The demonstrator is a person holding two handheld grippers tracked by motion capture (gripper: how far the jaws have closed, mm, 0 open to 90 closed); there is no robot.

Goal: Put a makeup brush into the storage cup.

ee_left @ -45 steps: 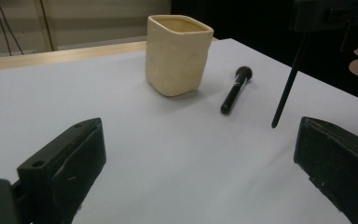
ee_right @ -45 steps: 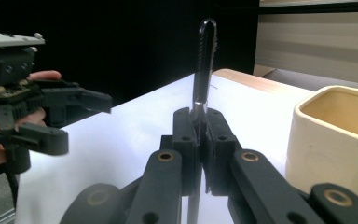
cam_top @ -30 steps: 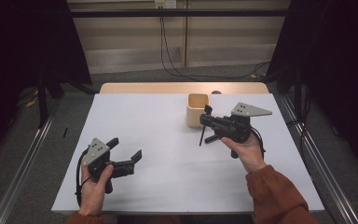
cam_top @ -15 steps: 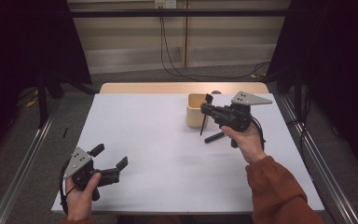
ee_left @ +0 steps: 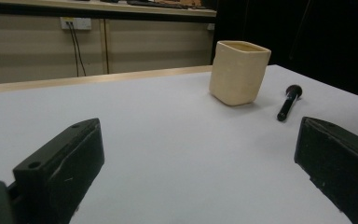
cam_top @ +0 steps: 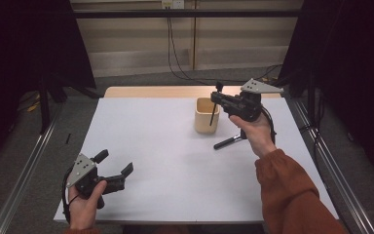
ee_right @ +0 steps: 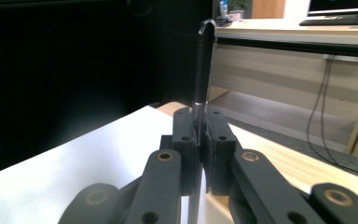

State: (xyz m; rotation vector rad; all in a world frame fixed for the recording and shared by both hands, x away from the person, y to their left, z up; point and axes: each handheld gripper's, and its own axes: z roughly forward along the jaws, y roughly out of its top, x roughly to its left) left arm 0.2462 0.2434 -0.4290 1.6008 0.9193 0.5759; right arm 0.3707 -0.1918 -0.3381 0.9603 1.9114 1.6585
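Observation:
A beige square cup (cam_top: pixel 207 115) (ee_left: pixel 239 72) stands upright on the white table (cam_top: pixel 165 146), right of centre. My right gripper (cam_top: pixel 217 100) (ee_right: pixel 199 116) hovers just above and to the right of the cup, shut on a thin black rod (cam_top: pixel 215 105) (ee_right: pixel 203 60) held nearly upright, its lower end over the cup's rim. A second black rod-like tool (cam_top: pixel 229 142) (ee_left: pixel 288 101) lies flat on the table right of the cup. My left gripper (cam_top: pixel 114 163) (ee_left: pixel 200 144) rests open near the table's front left corner, nothing between its fingers (ee_left: pixel 65 158).
A tan strip of wooden tabletop (cam_top: pixel 156 91) borders the white surface at the back. Metal rails (cam_top: pixel 29 161) run along the floor on both sides. Cables (cam_top: pixel 175 53) hang against the back wall.
My right gripper has risen and shifted back over the cup, with the rod turned more upright. My left gripper has drawn back toward the front left corner.

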